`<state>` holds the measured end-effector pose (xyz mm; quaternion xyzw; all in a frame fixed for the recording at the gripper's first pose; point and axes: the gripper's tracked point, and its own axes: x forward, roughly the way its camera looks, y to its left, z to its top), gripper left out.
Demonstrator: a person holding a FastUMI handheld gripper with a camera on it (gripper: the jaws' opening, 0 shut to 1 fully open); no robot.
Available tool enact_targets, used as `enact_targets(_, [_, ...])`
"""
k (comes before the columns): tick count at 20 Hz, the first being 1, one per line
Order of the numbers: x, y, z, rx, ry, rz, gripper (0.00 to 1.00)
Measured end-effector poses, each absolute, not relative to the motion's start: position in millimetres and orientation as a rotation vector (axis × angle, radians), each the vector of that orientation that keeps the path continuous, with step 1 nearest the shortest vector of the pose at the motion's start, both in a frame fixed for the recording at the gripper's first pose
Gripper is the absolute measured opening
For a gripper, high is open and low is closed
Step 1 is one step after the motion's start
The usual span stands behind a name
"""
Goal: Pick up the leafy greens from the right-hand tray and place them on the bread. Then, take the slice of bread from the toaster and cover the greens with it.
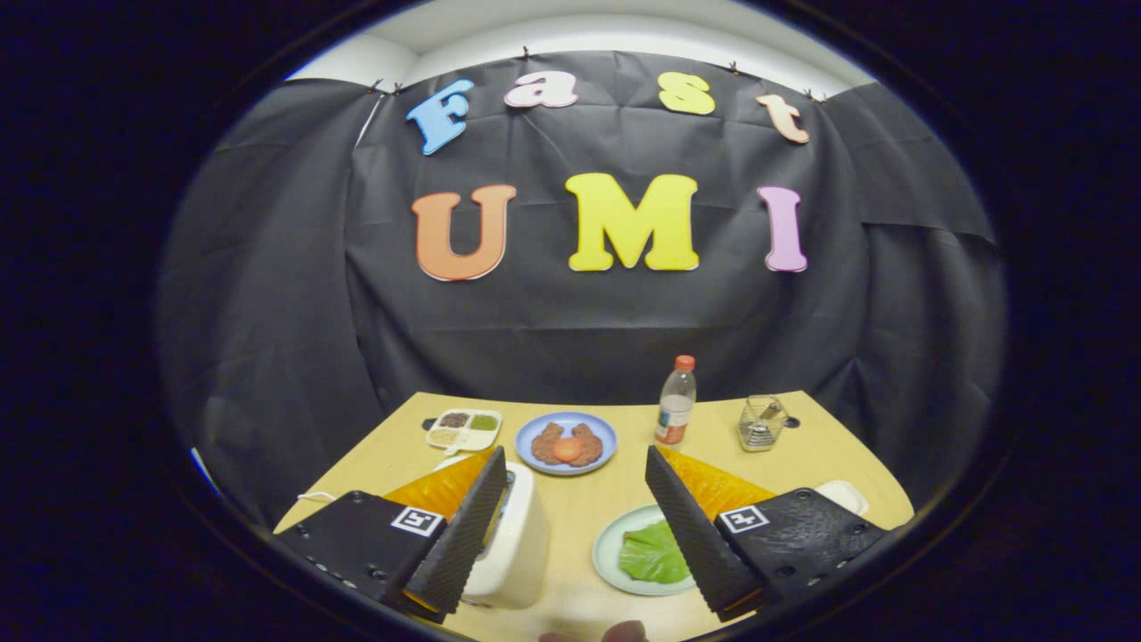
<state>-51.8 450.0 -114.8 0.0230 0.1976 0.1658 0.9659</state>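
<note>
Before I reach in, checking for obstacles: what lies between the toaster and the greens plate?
Bare tabletop between toaster and greens plate, in the open claw's view.

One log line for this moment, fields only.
gripper: open, holding nothing | leafy greens: on plate, by one finger | toaster: by other finger | stage: greens not picked

Bare table [570,522] between toaster [513,544] and seemingly low greens plate [611,548].

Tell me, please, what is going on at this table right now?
A person's handheld gripper hovers open above the table, holding nothing. The leafy greens lie untouched on a pale plate beside the right finger. A white toaster stands by the left finger. Beyond the fingers, a blue plate holds food.
</note>
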Motion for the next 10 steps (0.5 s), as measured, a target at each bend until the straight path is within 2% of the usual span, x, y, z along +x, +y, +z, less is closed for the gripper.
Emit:
enact_targets(4, [-65.4, 501.2, -128.0, 0.013, 0.429, 0.388, 0.96])
enact_targets(10, [-49.3, 534.6, -160.9, 0.0, 0.476, 0.371, 0.96])
